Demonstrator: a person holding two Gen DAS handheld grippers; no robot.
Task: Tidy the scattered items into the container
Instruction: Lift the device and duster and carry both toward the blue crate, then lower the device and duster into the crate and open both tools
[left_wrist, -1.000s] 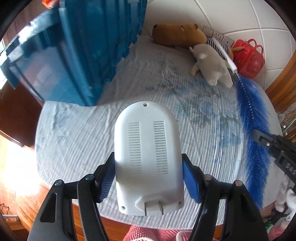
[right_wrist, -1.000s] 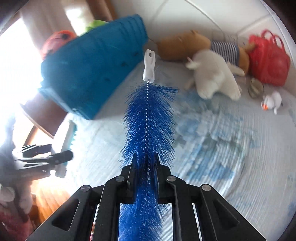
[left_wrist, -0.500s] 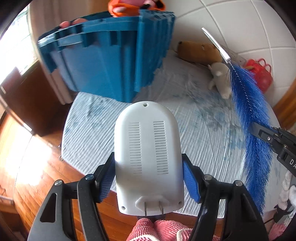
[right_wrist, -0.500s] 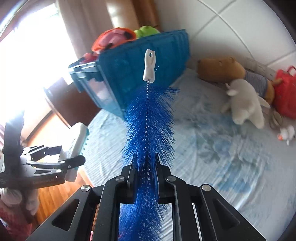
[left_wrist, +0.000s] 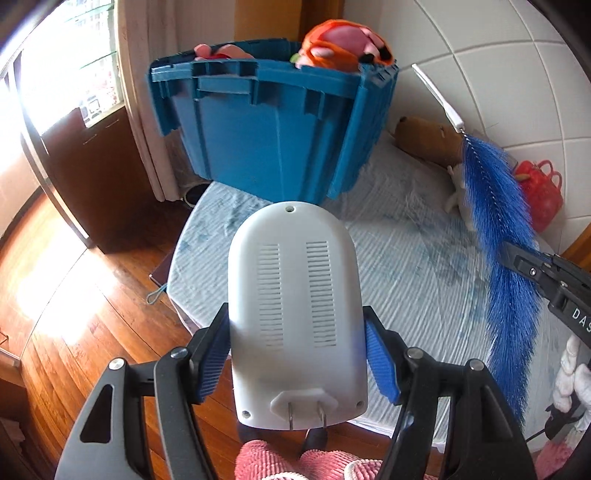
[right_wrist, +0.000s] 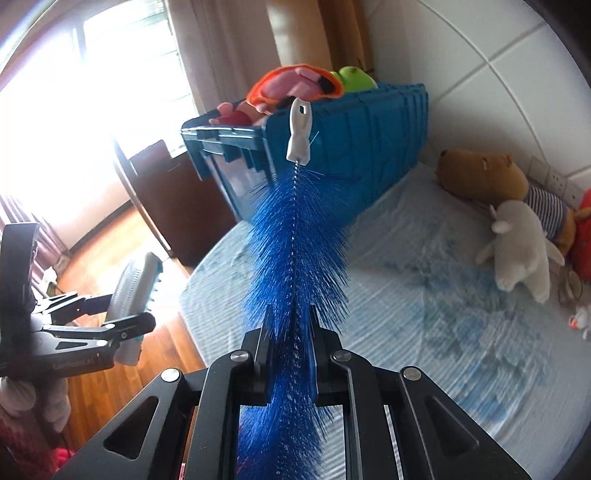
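On table: round top under pale blue wrinkled cloth (left_wrist: 406, 258), faded floral print mid-cloth.
Floor: reddish wood boards (left_wrist: 74, 295), strong sun glare from window (right_wrist: 110, 55) at left.
Wall: white tiled panels (left_wrist: 498, 92) behind table; curtain (left_wrist: 144, 110) and dark cabinet (left_wrist: 92, 177) beside window.
Container: blue ribbed crate (left_wrist: 273, 136) at far edge of table, already stuffed; orange-pink plush (left_wrist: 343, 40) and a green one (right_wrist: 354, 79) poked over rim.
Loose items: brown plush bear (right_wrist: 480, 177) in striped top, white plush (right_wrist: 521, 243) leaning on it, red handbag (left_wrist: 539, 192), tiny white toy (right_wrist: 581, 317) near right edge; all by wall, well apart from crate.
Left gripper (left_wrist: 295, 354): clamped on white plug-in device (left_wrist: 295, 314), blue pads pressed on both sides, vented back and two prongs facing camera; pitched down, off table's near edge over floor.
Right gripper (right_wrist: 291, 332): closed tight on blue bottle brush (right_wrist: 299, 251) mid-bristles, white handle tip (right_wrist: 300, 133) pointed toward crate; angled down over cloth.
Hands: pale fuzzy glove (right_wrist: 22, 398) behind left tool.
Below: pink slippers (left_wrist: 295, 463).
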